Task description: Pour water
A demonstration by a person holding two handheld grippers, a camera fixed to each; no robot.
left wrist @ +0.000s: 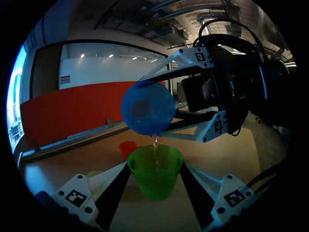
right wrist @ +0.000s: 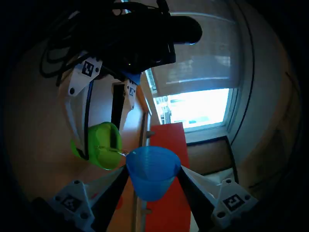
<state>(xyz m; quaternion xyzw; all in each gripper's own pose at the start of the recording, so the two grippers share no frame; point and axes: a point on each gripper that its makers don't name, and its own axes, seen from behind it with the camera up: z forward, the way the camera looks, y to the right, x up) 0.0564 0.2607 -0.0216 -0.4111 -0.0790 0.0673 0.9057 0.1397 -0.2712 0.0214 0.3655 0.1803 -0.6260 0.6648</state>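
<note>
Mid-pour: the right tool (right wrist: 153, 169), clamped on a tipped blue plastic cup (left wrist: 148, 107), trickles water (left wrist: 155, 144) into the green plastic cup (left wrist: 155, 176) clamped in the left tool (left wrist: 154, 166) — next probably calls for a steeper tilt.

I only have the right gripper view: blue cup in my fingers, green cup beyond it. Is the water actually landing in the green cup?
Observer: Yes. In the left gripper view a thin stream drops from the blue cup's low rim into the green cup's mouth.
Operator: Is the green cup upright?
Observer: It looks upright, clamped between the left gripper's fingers above the table.
Operator: Anything nearby I could hit?
Observer: A red cup stands on the table just behind the green one, towards the left finger's side.
</note>
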